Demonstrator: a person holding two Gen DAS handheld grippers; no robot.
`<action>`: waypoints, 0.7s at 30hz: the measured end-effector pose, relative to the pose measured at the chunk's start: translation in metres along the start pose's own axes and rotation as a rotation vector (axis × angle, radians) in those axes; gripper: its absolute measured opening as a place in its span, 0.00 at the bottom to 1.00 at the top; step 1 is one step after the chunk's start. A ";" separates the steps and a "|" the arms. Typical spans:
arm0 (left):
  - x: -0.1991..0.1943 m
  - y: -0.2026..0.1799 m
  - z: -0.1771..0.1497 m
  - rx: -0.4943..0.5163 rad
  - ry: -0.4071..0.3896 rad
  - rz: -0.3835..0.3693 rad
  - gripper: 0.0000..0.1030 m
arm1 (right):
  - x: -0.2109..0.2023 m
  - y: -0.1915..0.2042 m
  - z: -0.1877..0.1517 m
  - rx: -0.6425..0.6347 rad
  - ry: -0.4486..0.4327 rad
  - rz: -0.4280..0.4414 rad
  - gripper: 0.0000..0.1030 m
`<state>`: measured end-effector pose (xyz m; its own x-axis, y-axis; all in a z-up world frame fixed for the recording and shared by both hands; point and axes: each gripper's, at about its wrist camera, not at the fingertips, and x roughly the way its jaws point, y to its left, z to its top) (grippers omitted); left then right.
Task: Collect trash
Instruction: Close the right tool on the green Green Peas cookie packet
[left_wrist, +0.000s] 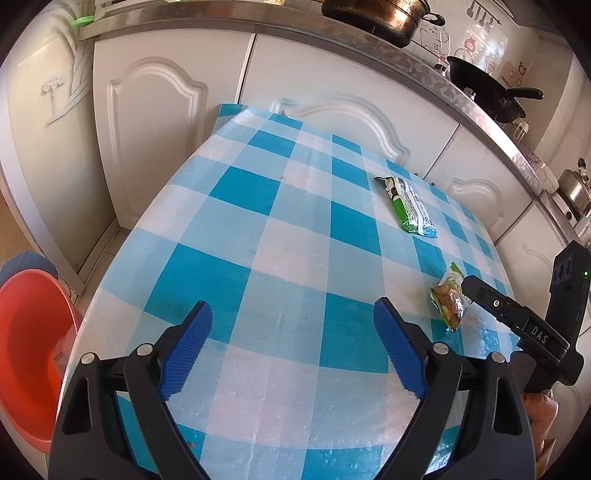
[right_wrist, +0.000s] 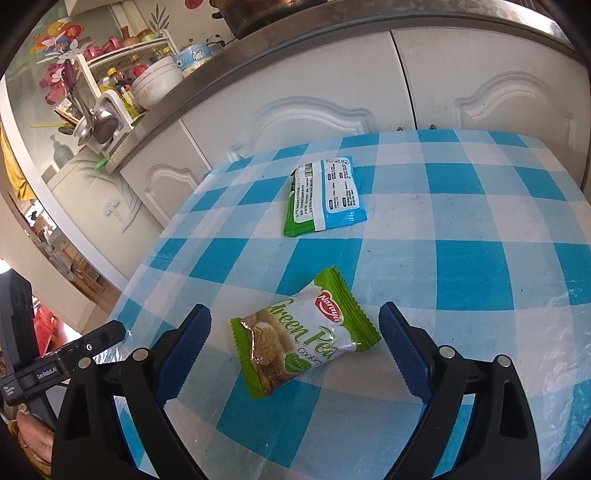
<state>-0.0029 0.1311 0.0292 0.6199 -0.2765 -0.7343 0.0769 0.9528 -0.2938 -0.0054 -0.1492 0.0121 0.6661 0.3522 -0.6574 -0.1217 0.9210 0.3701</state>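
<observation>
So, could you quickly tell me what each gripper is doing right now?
Left gripper: open, holding nothing.
Right gripper: open around the cookie packet, not gripping it.

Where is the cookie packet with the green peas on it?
In the right wrist view the cookie packet lies flat on the checked tablecloth, between the right gripper's open fingers, nearer than the other wrapper.

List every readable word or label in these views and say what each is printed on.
"Naraya", "Green Pea", "Cookies": cookie wrapper on the checked tablecloth.
"GenRobot.AI": body of the left hand-held gripper.
"DAS": body of the right hand-held gripper.
Back label on the green and blue packet: too small to read.
</observation>
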 end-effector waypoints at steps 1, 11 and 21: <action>0.001 0.001 0.000 -0.001 0.003 -0.001 0.87 | 0.002 0.001 0.000 -0.014 0.010 -0.016 0.89; 0.003 0.009 0.000 -0.015 0.006 -0.010 0.87 | 0.018 0.018 -0.004 -0.153 0.096 -0.163 0.89; 0.007 -0.002 0.000 0.012 0.012 -0.012 0.92 | 0.016 0.018 -0.005 -0.205 0.090 -0.275 0.55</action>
<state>0.0014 0.1274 0.0243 0.6096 -0.2897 -0.7379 0.0941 0.9507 -0.2956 -0.0005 -0.1262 0.0050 0.6280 0.0908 -0.7729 -0.0977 0.9945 0.0374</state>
